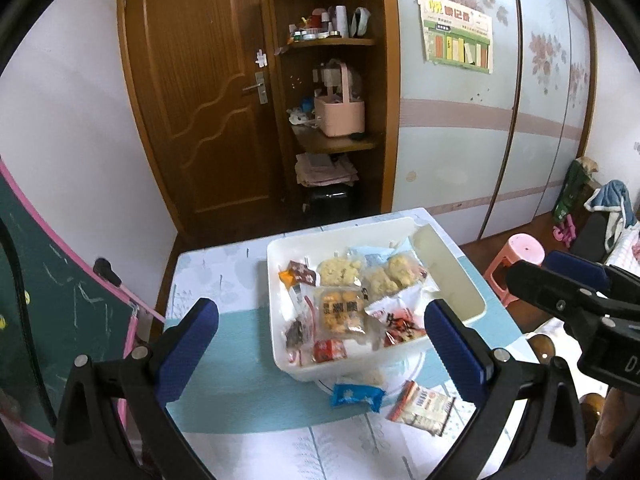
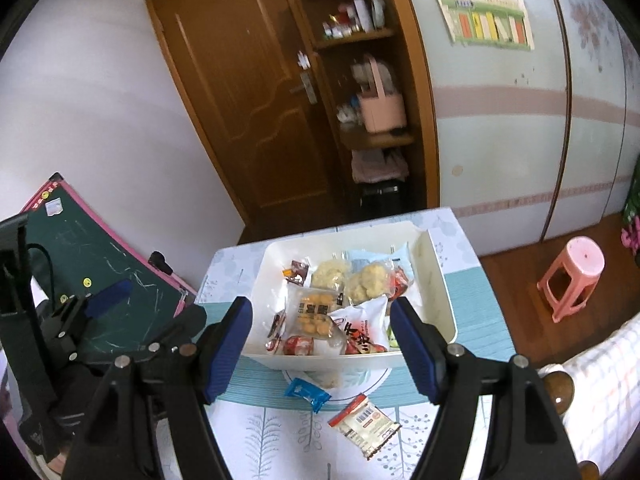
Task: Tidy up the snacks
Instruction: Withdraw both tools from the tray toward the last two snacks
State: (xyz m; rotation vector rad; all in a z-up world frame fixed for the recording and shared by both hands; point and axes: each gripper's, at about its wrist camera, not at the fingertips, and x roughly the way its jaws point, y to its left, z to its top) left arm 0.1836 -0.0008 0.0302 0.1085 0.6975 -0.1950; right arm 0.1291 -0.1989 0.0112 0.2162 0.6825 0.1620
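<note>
A white bin (image 1: 456,268) (image 2: 438,280) full of several wrapped snacks stands on the table. Two packets lie on the table in front of it: a blue one (image 1: 356,395) (image 2: 307,393) and a red-and-white one (image 1: 422,407) (image 2: 365,424). My left gripper (image 1: 324,344) is open and empty, held above the table near the bin's front. My right gripper (image 2: 322,342) is open and empty, also above the bin's front edge. The right gripper shows at the right of the left wrist view (image 1: 576,292).
The table (image 1: 224,280) has a pale blue patterned cloth. A green chalkboard (image 2: 100,264) leans at the left. A pink stool (image 2: 572,276) stands on the floor at the right. A wooden door (image 1: 200,92) and open shelves (image 1: 336,140) are behind.
</note>
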